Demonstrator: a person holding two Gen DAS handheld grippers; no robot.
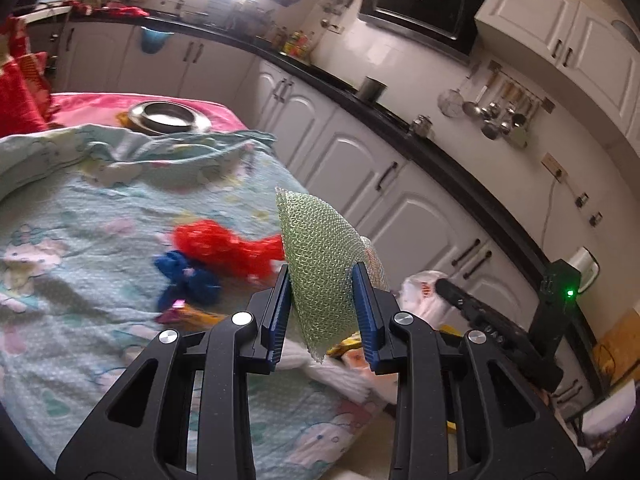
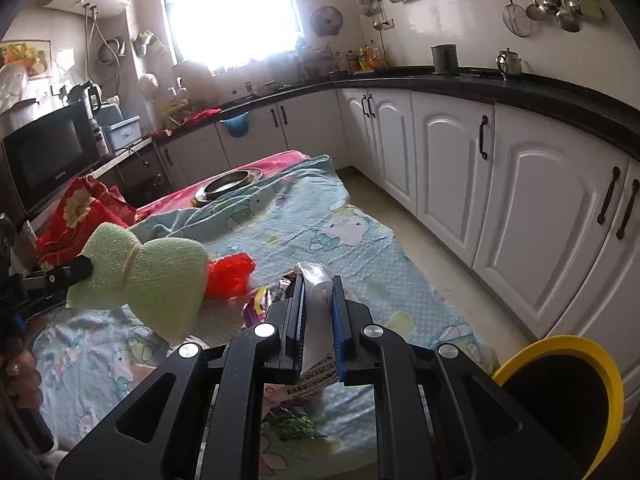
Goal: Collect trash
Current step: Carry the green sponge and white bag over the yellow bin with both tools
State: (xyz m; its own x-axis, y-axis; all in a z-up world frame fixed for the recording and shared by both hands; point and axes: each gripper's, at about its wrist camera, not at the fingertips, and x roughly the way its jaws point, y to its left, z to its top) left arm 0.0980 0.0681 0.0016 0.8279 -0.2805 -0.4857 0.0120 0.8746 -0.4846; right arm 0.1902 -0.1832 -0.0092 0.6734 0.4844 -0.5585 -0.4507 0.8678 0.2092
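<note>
Black-armed left tongs [image 1: 322,308] fill the bottom of the left wrist view, their blue pads pressed narrow on a piece of green foam netting [image 1: 320,264] that stands up between them toward 12 o'clock. At 10 o'clock from the tongs, on the counter under a pale blue cartoon-print sheet [image 1: 80,208], lie a blue scrap [image 1: 188,276] and, just beside it, a crumpled red bag [image 1: 224,248]; a small shiny wrapper [image 1: 180,308] sits near the blue scrap at its 6 o'clock. Farther off at 11 o'clock a steel plate [image 1: 168,118] rests on a pink cloth [image 1: 80,104]. At 3 o'clock from the tongs the other gripper's black body [image 1: 500,332] shows, with a white plastic bag [image 1: 420,292] behind it.

From the right wrist view, going left to right: a person's hand [image 2: 20,376] at 9 o'clock, then the green netting [image 2: 152,276], bunched at its middle like a bow and held off the sheet by the left tongs. Past it at 11 o'clock lies the red bag [image 2: 230,276]. Right tongs [image 2: 318,332] at the bottom centre are nearly closed on a white wrapper [image 2: 316,320] with print on its lower part; more wrappers [image 2: 264,300] lie just beside them on the sheet. At 4 o'clock stands a black bin with a yellow rim [image 2: 560,392], on the floor beside the counter, below the white cabinets [image 2: 520,208].
</note>
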